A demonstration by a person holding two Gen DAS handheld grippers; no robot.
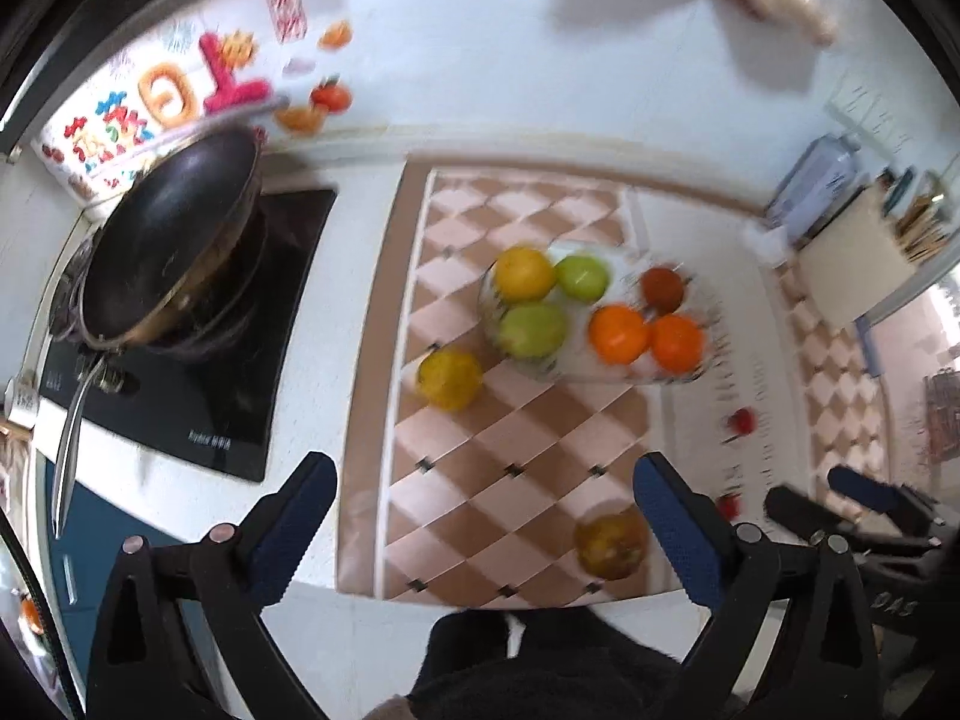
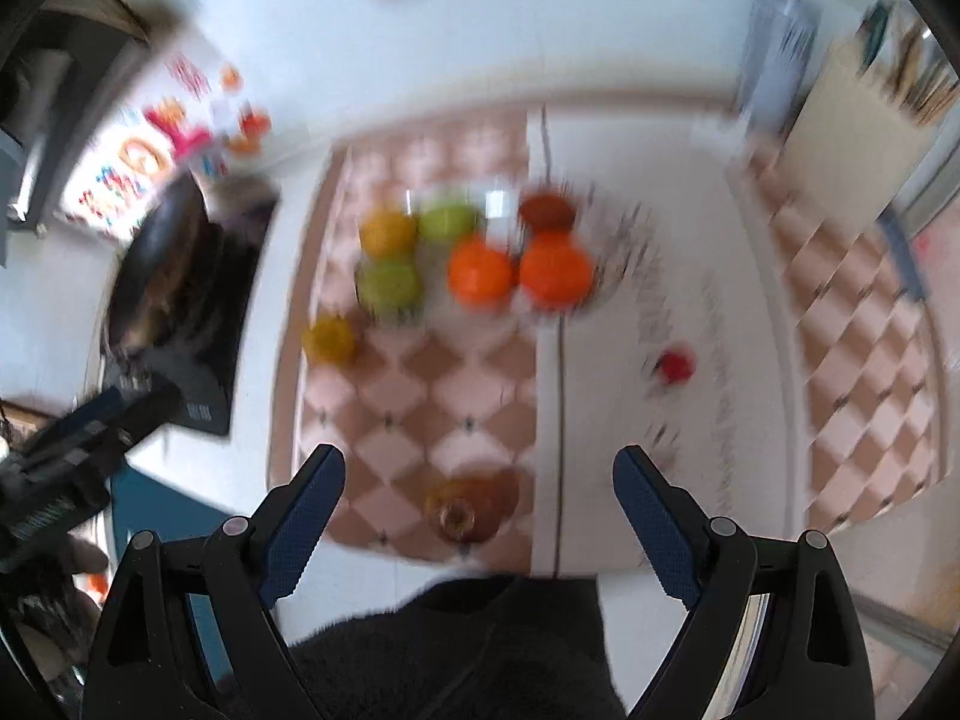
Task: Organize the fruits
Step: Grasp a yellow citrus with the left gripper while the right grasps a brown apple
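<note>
Glass bowl (image 1: 498,324) on checkered mat (image 1: 480,480) holds two oranges (image 1: 618,334), green apples (image 1: 533,330), a yellow fruit. Loose yellow fruit (image 1: 450,378) just left of bowl. Left gripper (image 1: 486,516) and right gripper (image 2: 480,498) both hang over the mat with jaws apart and nothing between the pads.

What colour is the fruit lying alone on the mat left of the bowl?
Yellow; the left wrist view shows it best.
</note>
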